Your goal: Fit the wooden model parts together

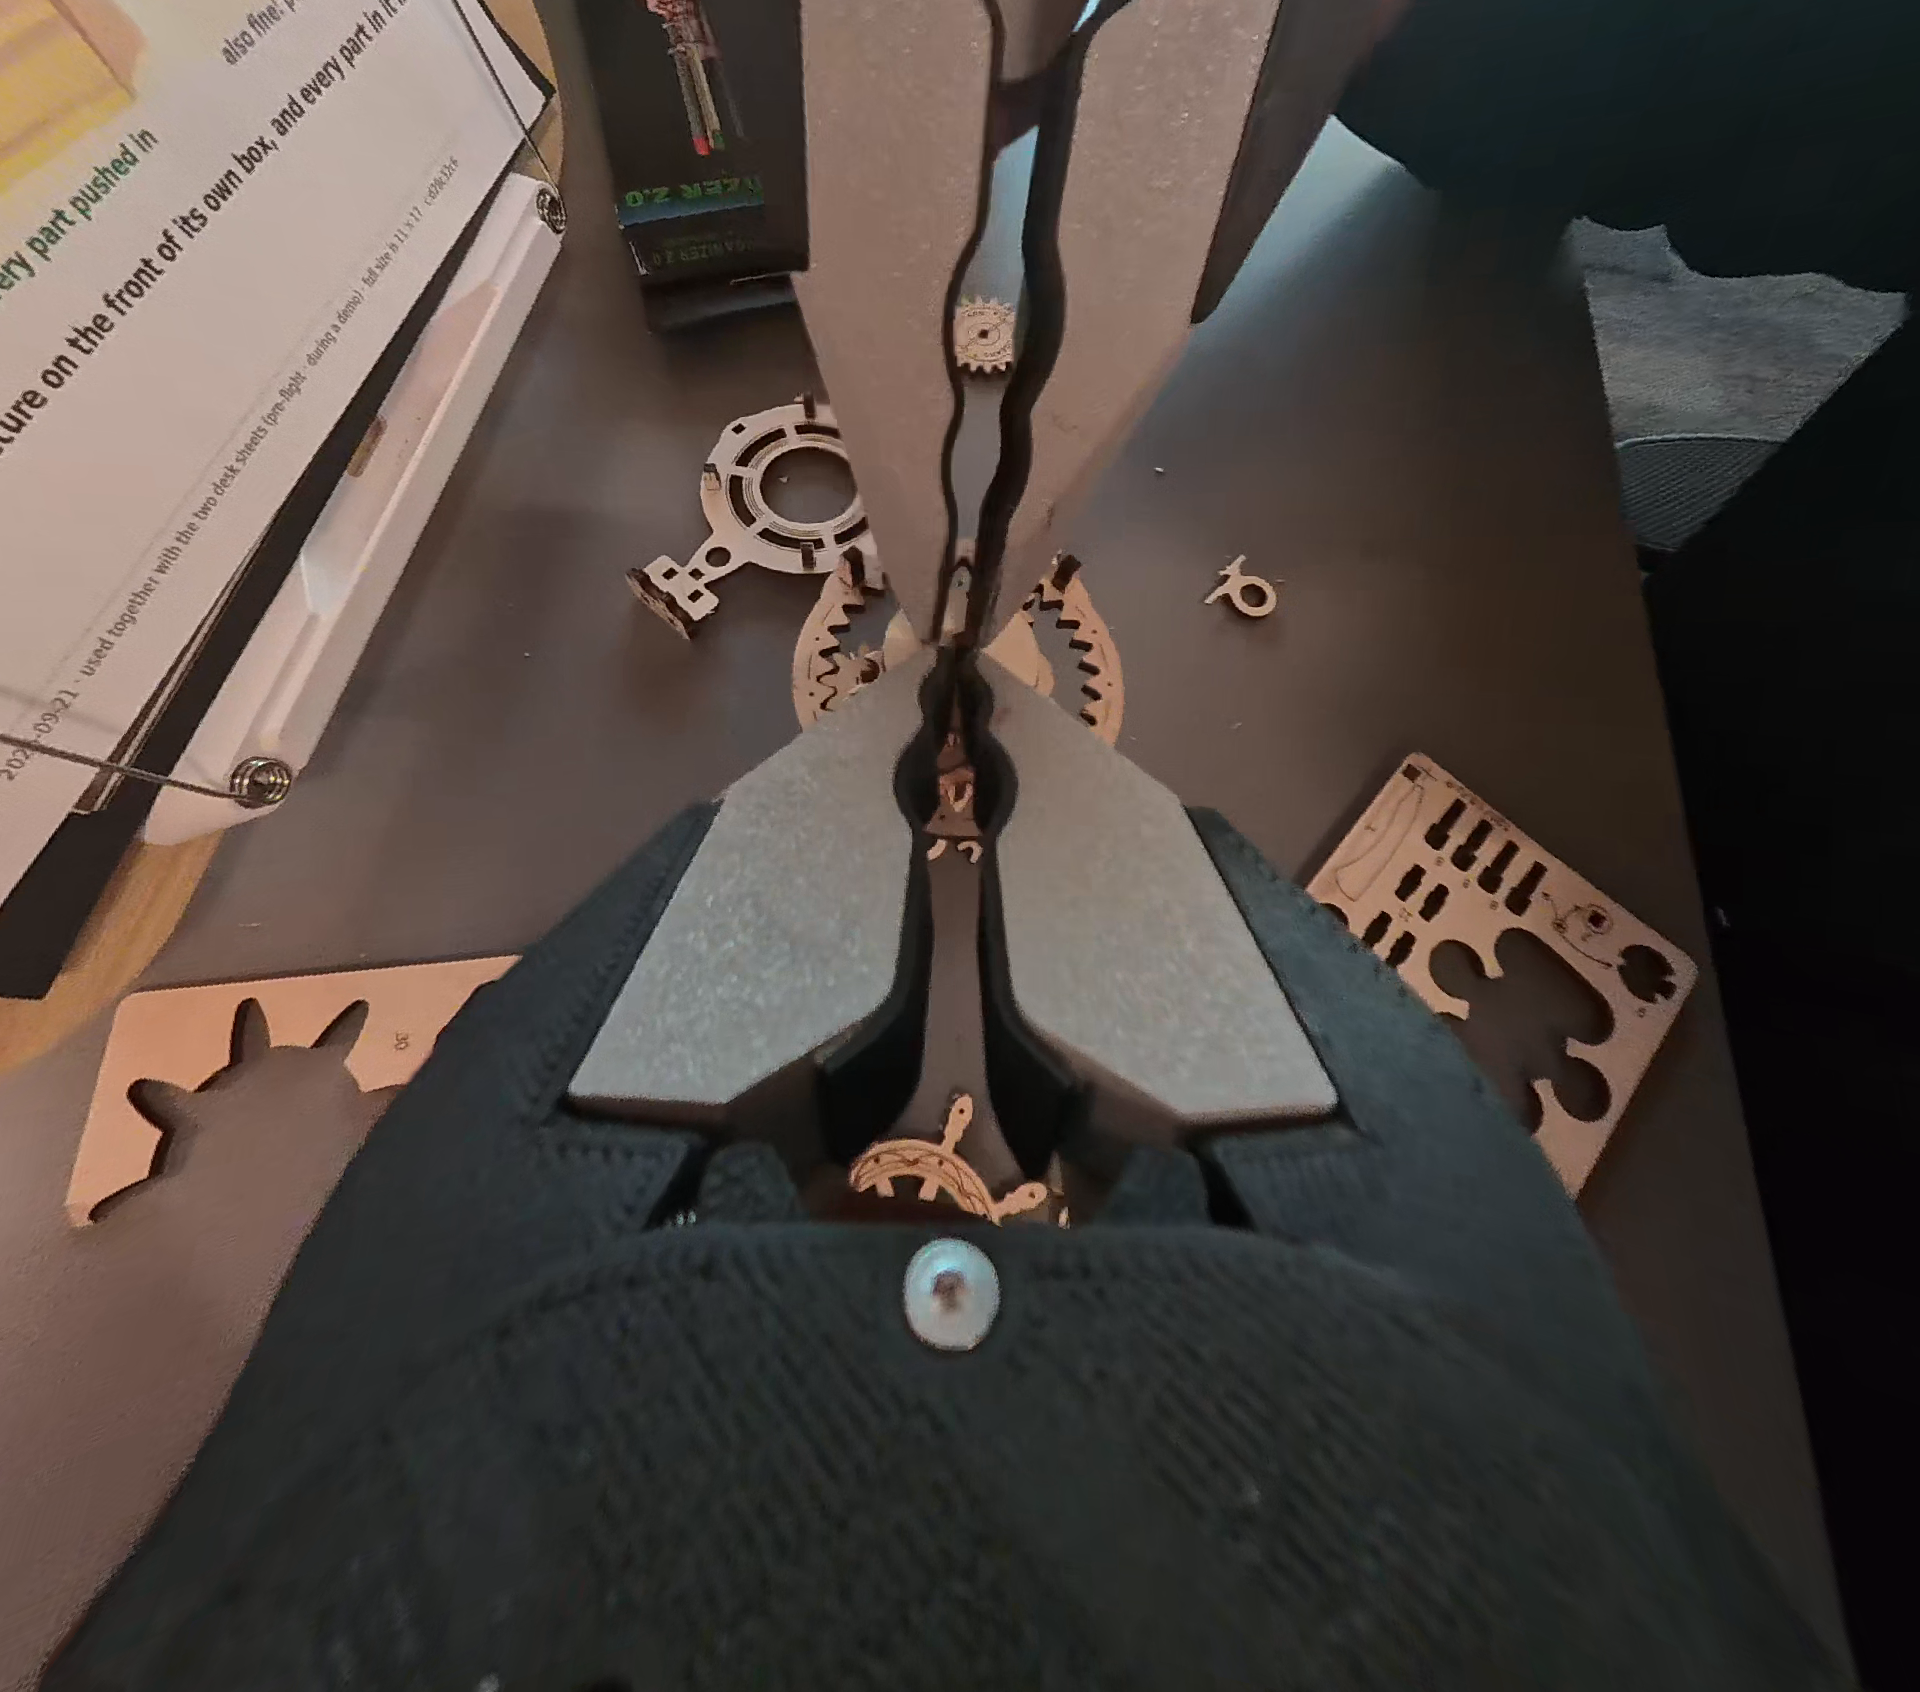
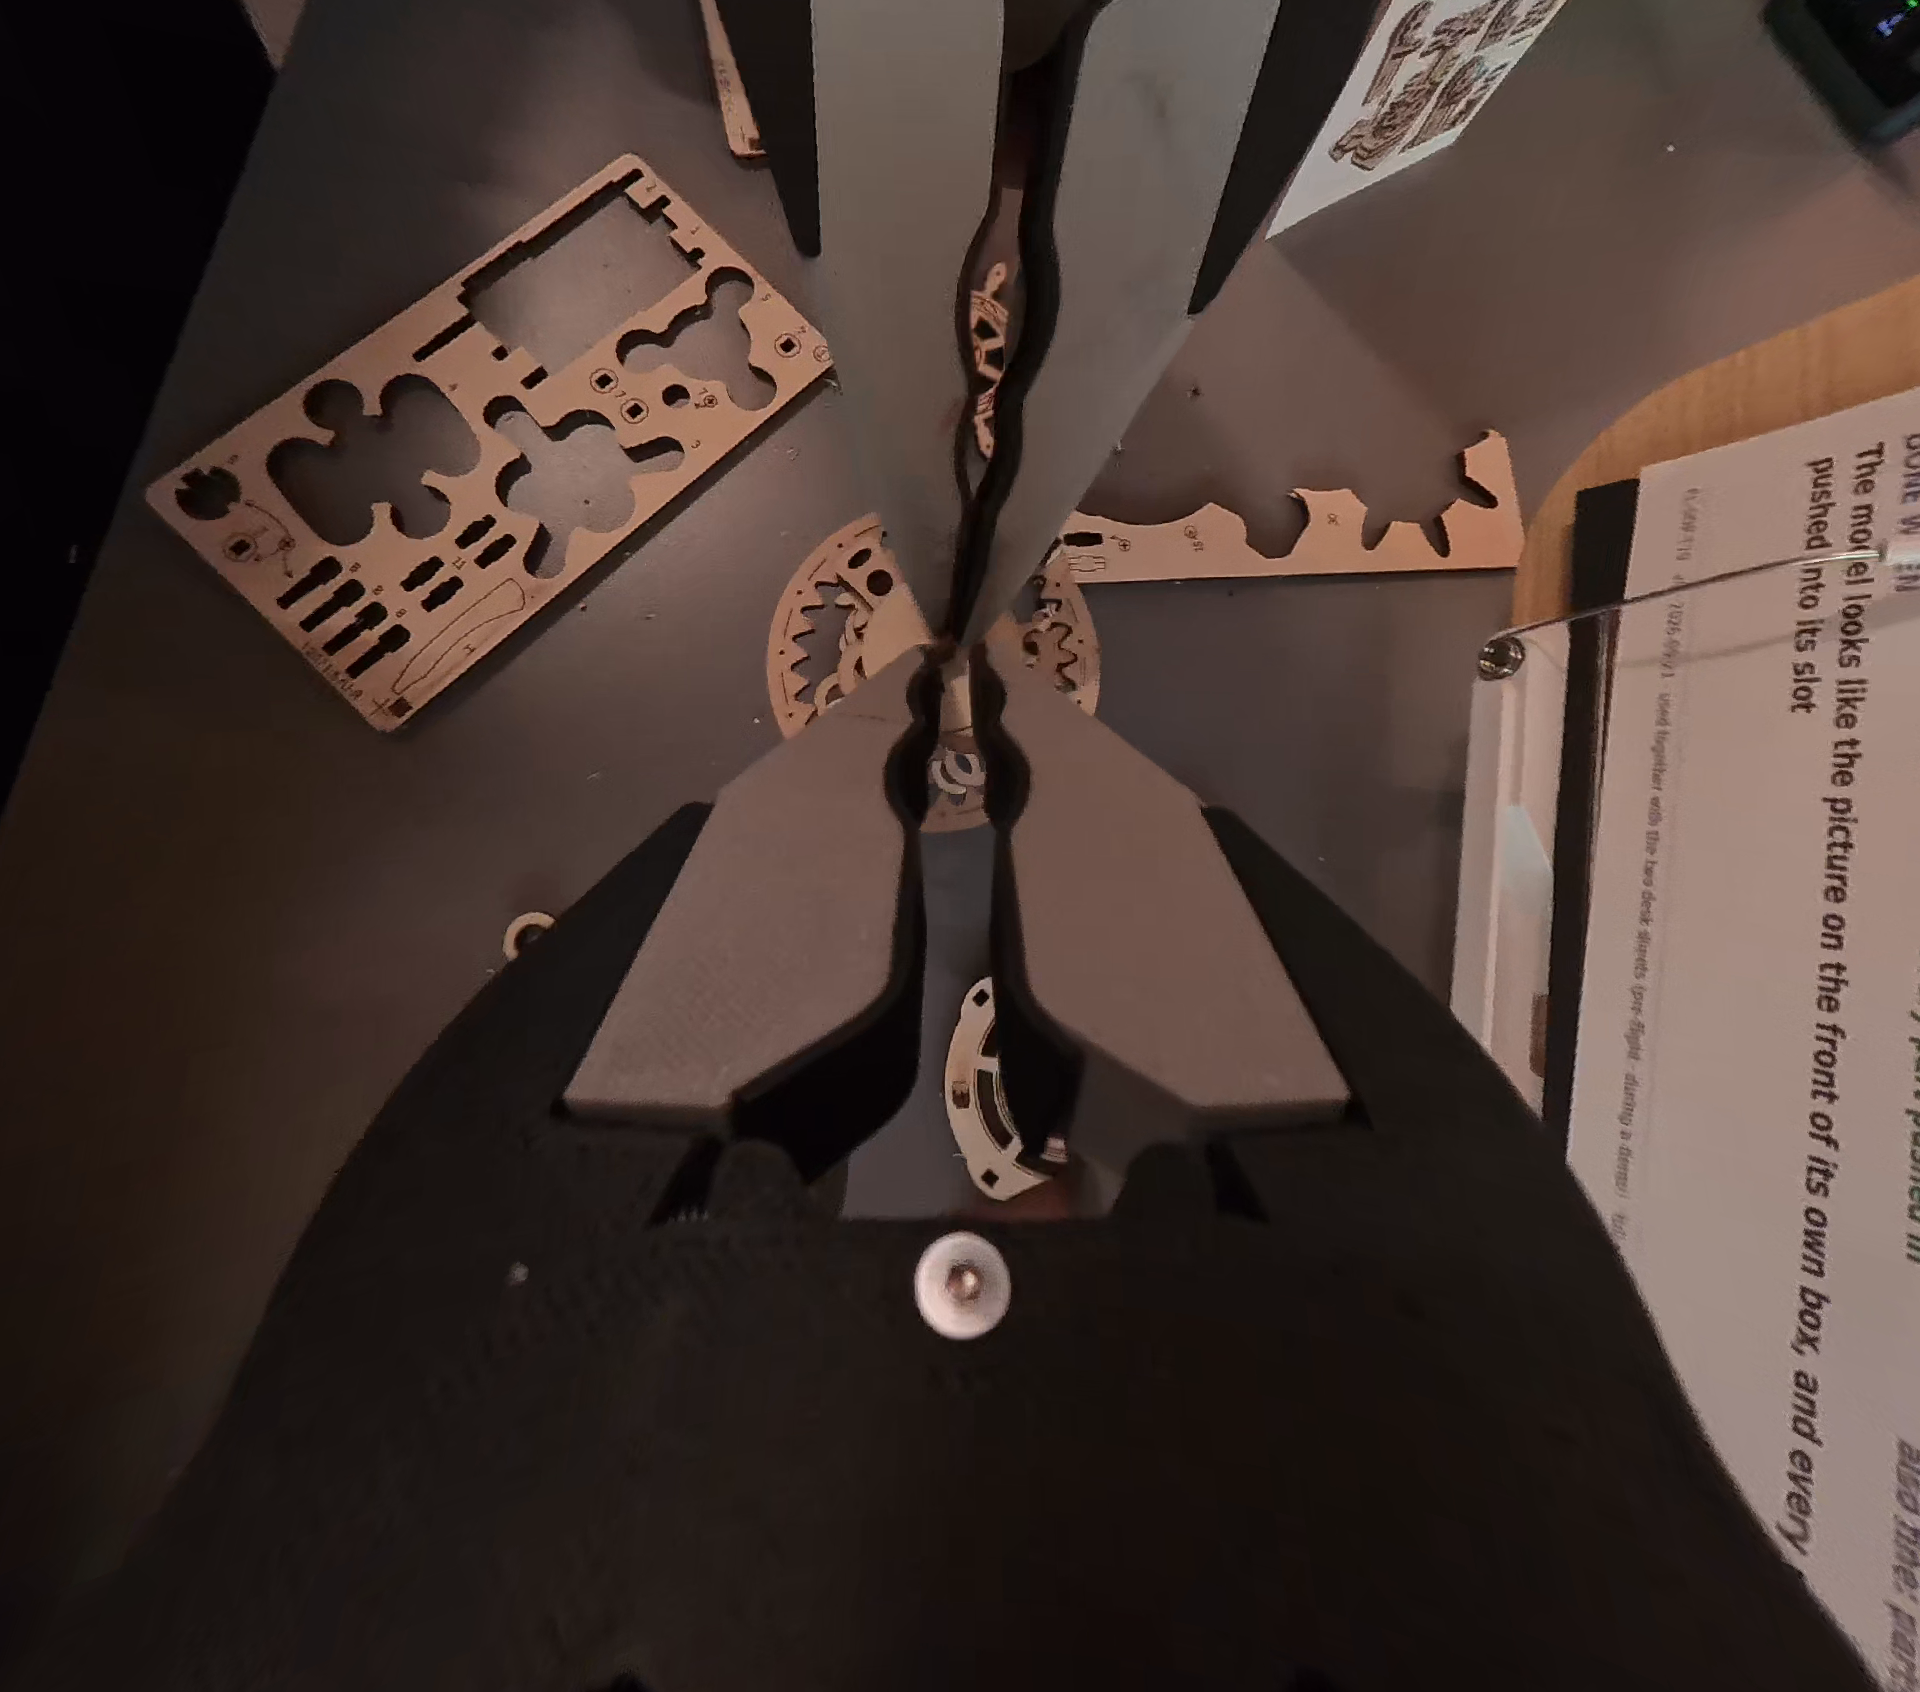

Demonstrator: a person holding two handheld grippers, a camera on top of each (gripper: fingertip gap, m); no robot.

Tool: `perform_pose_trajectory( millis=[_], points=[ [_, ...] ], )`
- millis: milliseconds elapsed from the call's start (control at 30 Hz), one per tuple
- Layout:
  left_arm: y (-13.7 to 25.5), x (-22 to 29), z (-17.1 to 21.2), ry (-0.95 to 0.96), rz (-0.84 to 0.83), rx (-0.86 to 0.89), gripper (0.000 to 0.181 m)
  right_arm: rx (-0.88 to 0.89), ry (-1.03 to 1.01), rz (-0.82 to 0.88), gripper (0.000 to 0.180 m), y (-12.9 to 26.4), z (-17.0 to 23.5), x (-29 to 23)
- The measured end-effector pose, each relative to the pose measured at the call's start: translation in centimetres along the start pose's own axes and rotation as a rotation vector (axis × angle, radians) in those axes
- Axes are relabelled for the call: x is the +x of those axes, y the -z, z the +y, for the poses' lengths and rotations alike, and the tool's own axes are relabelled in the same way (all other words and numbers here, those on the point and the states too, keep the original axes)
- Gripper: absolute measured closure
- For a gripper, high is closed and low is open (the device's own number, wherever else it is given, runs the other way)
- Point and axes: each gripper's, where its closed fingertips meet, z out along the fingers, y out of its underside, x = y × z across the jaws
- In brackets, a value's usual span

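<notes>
So both grippers meet nose to nose right over the round gear assembly lying flat on the bench, which makes sense to me: one probably steadies while the other presses a piece in. The left gripper has its fingers drawn nearly together, and the right gripper looks the same, tips all but touching the other's. There may be a tiny part pinched between them, but the tips hide it, so I can't tell. The gear disc sits directly under the tips, peeking out either side. The ring part, little loose bit and spent sheet lie off to the sides, out of the way.
</notes>
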Motion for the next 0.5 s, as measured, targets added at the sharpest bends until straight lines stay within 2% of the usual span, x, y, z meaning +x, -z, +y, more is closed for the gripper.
perform_pose_trajectory(
  millis=[167,500],
  points=[
    [0.05,-0.21,0.06,0.041,0.020,-0.009,0.181,0.088,-0.057,-0.013,0.179,-0.02,0.02,0.09],
    [0.15,-0.16,0.06,0.163,0.075,-0.003,0.181,0.149,-0.159,-0.033,0.180,-0.04,-0.14,-0.02]
  ],
)
